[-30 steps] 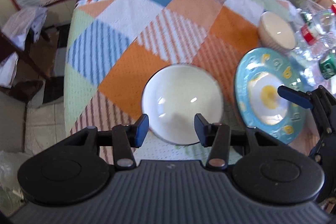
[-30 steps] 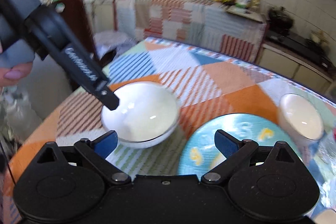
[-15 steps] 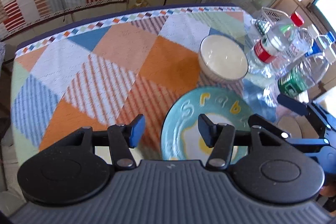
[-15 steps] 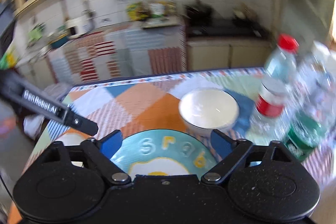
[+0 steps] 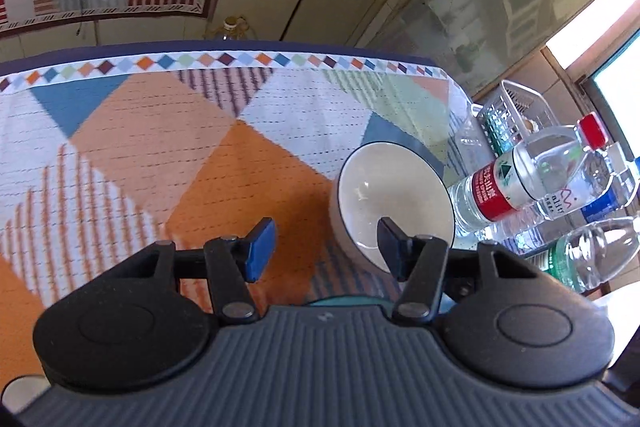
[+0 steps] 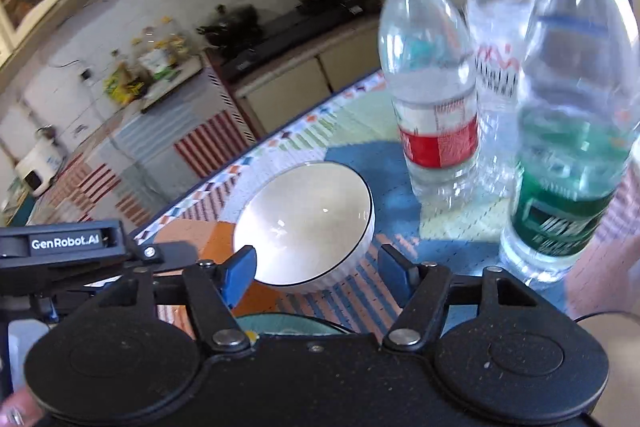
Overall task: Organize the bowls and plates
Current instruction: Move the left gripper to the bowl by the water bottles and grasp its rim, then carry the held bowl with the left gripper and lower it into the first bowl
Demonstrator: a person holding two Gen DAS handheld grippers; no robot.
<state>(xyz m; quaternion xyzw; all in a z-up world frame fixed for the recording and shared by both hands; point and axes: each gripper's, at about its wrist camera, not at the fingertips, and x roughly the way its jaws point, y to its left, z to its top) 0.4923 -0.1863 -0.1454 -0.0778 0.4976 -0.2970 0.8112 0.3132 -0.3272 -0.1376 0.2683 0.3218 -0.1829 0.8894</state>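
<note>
I've got one small white bowl (image 5: pixel 394 195) w/ a thin dark rim, upright & empty, glossy inside, ribbed outer wall. Sits on the patchwork cloth near the far right corner. From the right wrist cam it (image 6: pixel 306 223) looks slightly blurred. Teal plate (image 6: pixel 288 325): only a rim sliver visible, low in frame.
</note>
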